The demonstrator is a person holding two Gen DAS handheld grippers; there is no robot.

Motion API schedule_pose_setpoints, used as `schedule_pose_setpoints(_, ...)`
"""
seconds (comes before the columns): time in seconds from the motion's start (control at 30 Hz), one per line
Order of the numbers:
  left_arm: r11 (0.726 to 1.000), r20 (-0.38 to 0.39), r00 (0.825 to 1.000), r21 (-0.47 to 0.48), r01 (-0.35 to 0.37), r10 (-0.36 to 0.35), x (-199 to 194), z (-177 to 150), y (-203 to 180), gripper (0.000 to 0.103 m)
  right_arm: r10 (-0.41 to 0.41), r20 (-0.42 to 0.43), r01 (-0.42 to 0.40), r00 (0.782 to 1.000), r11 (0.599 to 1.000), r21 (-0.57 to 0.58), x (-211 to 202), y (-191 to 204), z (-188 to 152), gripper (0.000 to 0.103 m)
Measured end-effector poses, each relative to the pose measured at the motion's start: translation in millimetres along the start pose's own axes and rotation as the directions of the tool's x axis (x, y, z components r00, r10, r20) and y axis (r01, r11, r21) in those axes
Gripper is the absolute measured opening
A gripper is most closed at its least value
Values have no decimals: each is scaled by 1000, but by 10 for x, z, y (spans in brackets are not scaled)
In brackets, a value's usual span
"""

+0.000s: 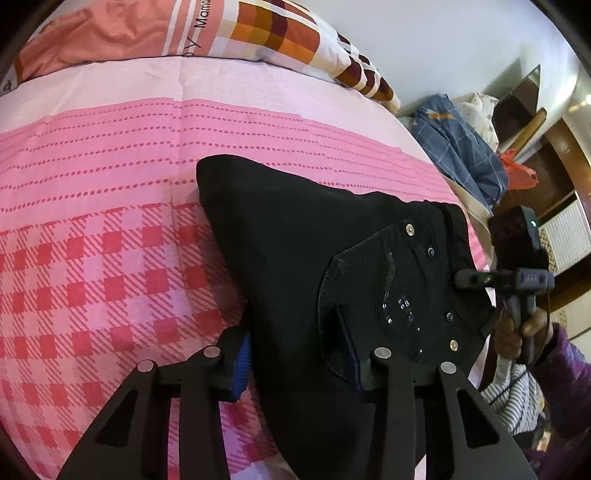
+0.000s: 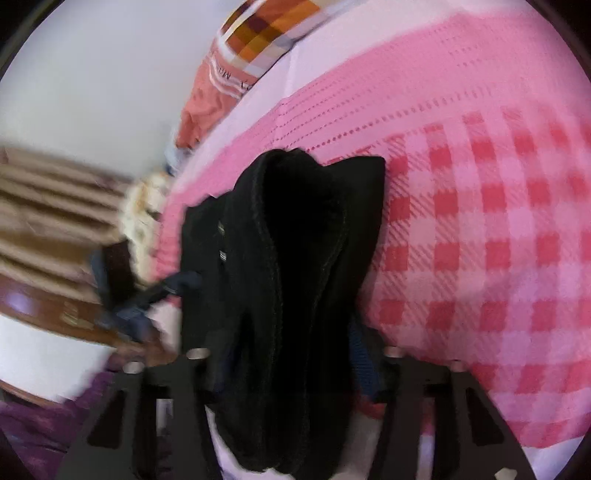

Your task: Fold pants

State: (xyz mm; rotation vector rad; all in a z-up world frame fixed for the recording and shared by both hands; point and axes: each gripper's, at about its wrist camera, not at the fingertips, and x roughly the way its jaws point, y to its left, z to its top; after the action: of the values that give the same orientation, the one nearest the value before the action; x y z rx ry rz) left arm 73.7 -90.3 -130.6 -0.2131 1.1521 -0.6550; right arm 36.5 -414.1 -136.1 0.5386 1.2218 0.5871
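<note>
Gripping the black pants [image 1: 325,266] at two points is where the fold stands: the left gripper [image 1: 295,362] has its jaws partly closed with the seat fabric, just below the back pocket [image 1: 388,295], bunched between the blue pads, and the right gripper [image 2: 291,369] has its jaws drawn in on a thick stacked edge of the same garment. From the left wrist view the right gripper also shows at the waistband, its fingers [image 1: 469,277] reaching onto the cloth from the bed's near right edge. The pants lie on the pink checked bedsheet [image 1: 110,258], close to the near right corner of the bed, already doubled with seams stacked in the right wrist view. The next move probably calls for lifting both holds together and carrying the gripped end over toward the far tip [image 1: 207,166] of the cloth, keeping the layers aligned. Room is good: the sheet is bare to the left and toward the headboard edge, with the patterned pillow [image 1: 280,33] well apart. The tight side is the right edge, where the blue bedding pile [image 1: 458,147] and the person's hand [image 1: 517,332] sit near. The right wrist view is blurred, so pad contact there is a judgement.
</note>
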Motion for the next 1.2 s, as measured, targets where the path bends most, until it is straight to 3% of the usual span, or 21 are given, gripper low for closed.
schedule_pose_setpoints(0.07, 1000, 16, 1000, -11, -8, 8, -5, -26, -14, 37, 18, 13, -18, 1000, 1000, 18, 2, 21, -31, 30)
schedule_pose_setpoints(0.17, 999, 57, 997, 10, -50, 49, -56, -82, -136, 28, 34, 50, -35, 998, 999, 29, -43, 54, -53, 25)
schedule_pose_setpoints(0.37, 996, 162, 983, -1, -87, 87, -224, -184, -269, 21, 121, 115, -125, 986, 992, 24, -184, 327, -67, 25)
schedule_pose_setpoints(0.63, 992, 231, 965, -8, -127, 126, -653, -178, -188, 20, 208, 145, -212, 967, 977, 12, -108, 781, 97, 25)
schedule_pose_setpoints(0.83, 970, 295, 925, -38, -239, 240, -1095, -19, 91, 20, 275, 136, -277, 952, 961, 1, 273, 1150, 385, 25)
schedule_pose_setpoints(1.2, 921, 338, 857, -119, -371, 389, -1649, 404, 945, 20, 356, 77, -355, 932, 935, -17, 1224, 1753, 1118, 25)
